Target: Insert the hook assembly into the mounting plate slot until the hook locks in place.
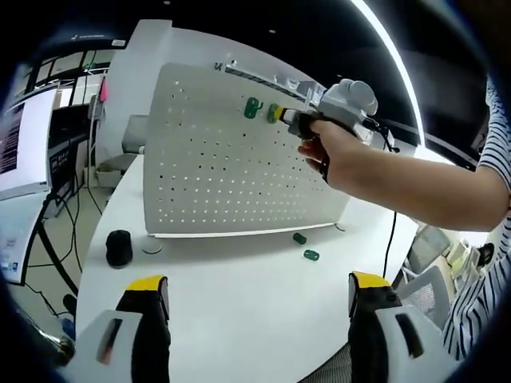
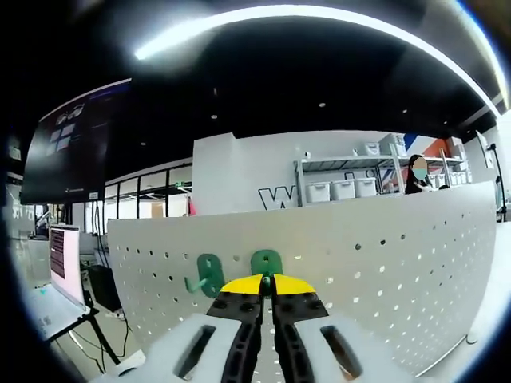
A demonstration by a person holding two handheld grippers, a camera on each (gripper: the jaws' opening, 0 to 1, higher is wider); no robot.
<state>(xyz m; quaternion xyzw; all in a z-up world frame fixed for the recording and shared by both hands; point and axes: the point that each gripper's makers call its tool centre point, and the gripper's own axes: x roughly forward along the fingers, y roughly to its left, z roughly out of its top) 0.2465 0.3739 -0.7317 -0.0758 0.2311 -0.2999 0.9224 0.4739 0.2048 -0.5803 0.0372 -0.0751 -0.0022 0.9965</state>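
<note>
A white perforated mounting plate [image 1: 231, 167] stands upright on the white table [image 1: 239, 311]. One green hook [image 1: 252, 107] hangs near its top edge. Just right of it, my right gripper [image 1: 279, 114], held by a person's hand, presses its yellow tips against the plate. In the right gripper view the jaws [image 2: 267, 285] are shut on a second green hook [image 2: 266, 262] that sits against the plate [image 2: 383, 263], beside the mounted hook [image 2: 207, 275]. My left gripper [image 1: 257, 286] stands open low over the table, holding nothing.
Two loose green hooks [image 1: 299, 238] [image 1: 311, 255] lie on the table in front of the plate's right end. A black round object [image 1: 119, 246] sits at the left front. Monitors [image 1: 20, 144] stand off the table's left side. A cable [image 1: 390, 239] hangs at the right.
</note>
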